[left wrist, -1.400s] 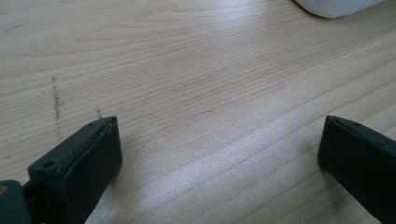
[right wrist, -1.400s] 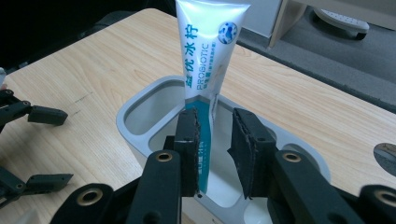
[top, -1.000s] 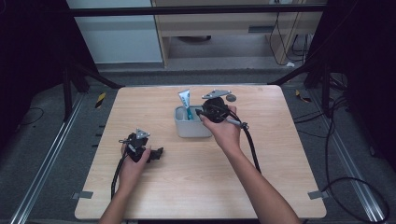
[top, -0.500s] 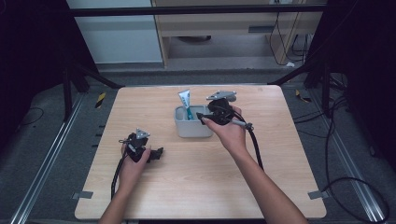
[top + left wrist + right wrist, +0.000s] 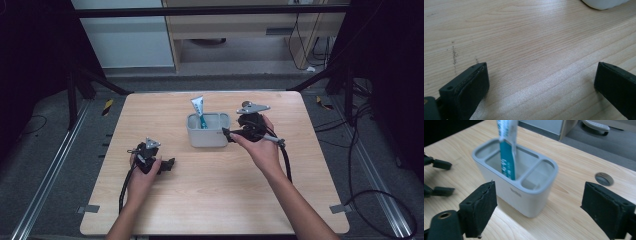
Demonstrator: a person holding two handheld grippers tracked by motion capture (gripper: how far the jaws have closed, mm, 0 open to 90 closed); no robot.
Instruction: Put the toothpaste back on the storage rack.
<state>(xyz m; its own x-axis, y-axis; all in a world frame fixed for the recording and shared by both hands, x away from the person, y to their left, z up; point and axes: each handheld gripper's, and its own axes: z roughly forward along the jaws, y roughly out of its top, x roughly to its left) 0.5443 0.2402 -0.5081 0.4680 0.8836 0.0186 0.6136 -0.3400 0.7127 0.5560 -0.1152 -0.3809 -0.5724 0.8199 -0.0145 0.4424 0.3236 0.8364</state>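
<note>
A grey toothbrush holder [image 5: 207,131] [image 5: 524,187] with several compartments stands at the table's middle back. A white and teal toothpaste tube [image 5: 198,111] [image 5: 507,152] stands upright in its large compartment. My right gripper [image 5: 227,134] [image 5: 544,207] is just right of the holder and points at it. Its jaws have just been opening and stand wide, touching nothing. My left gripper [image 5: 169,164] [image 5: 541,87] rests low at the front left over bare wood, open and empty. The holder's base [image 5: 604,2] peeks in at the top edge of the left gripper view.
The wooden table [image 5: 215,200] has a round cable hole [image 5: 604,178] behind the holder at the right. The left gripper's two jaws [image 5: 437,177] lie beyond the holder in the right gripper view. Cables trail from both grippers toward the front edge.
The right gripper has drawn back to the right from above the holder and its jaws have opened. The tube stays standing in the holder. The left gripper has not moved.
</note>
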